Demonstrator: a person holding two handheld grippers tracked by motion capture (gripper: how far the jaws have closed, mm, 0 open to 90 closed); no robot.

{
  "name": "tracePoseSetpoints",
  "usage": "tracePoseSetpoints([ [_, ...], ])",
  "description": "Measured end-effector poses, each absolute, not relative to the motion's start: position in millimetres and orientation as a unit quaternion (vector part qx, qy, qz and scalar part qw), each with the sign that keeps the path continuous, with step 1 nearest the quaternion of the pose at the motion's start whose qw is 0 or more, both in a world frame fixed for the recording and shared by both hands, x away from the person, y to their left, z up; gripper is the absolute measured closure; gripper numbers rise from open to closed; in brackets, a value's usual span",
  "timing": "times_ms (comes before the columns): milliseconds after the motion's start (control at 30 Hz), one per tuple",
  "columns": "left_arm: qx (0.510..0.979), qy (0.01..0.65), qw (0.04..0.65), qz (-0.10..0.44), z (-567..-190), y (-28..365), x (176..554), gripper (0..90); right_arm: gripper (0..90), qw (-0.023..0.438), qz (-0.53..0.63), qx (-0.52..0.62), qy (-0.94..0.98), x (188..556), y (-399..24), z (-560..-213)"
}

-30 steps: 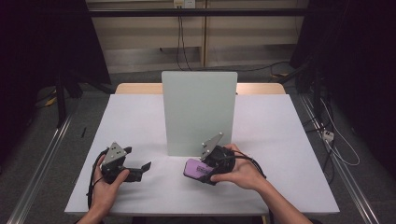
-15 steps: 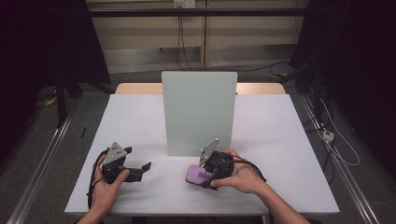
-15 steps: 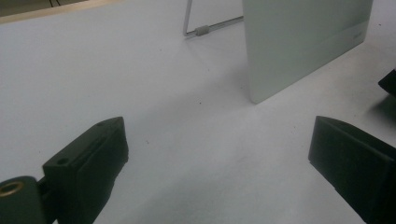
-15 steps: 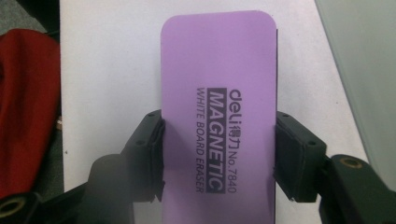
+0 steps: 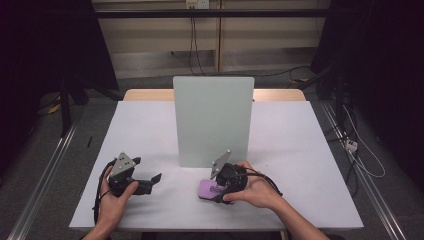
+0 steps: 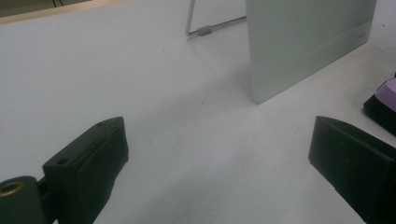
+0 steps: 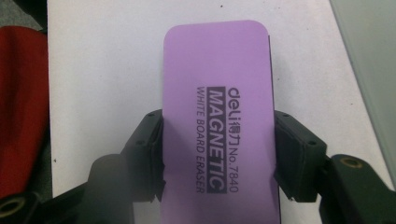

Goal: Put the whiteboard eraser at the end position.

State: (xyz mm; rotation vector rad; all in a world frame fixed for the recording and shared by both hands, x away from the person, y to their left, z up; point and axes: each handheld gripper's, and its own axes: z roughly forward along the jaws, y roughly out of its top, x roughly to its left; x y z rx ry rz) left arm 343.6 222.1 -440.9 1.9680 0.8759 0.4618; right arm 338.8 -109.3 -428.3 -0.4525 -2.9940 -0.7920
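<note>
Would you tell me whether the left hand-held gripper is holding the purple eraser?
No, the left hand-held gripper stands open over bare table, while the purple eraser sits clamped in the right hand-held gripper.

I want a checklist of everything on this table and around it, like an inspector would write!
Surface: white table, bare around the things.
Job's things: purple whiteboard eraser lying flat on the table; upright whiteboard standing mid-table on a wire stand.
Clutter: nothing seen.
Grippers: right tool shut on the eraser's long sides; left tool open, nothing between its jaws, low over the table.
Cables: black cable looping from the left tool; wall cables hanging behind.
Surroundings: dark curtains on both sides, grey floor.
</note>
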Motion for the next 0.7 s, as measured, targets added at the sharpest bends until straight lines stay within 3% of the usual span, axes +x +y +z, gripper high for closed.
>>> tracePoseSetpoints([
  [500, 0.795, 0.358, 0.452, 0.19, -440.6, 222.7, 343.6, 4.8, 40.7, 0.012, -0.263, -0.165, -0.951, 339.9, -111.9, -431.3],
  [700, 0.792, 0.361, 0.454, 0.189, -440.6, 222.7, 343.4, 4.9, 36.2, 0.014, -0.267, -0.165, -0.949, 341.0, -113.5, -432.3],
])
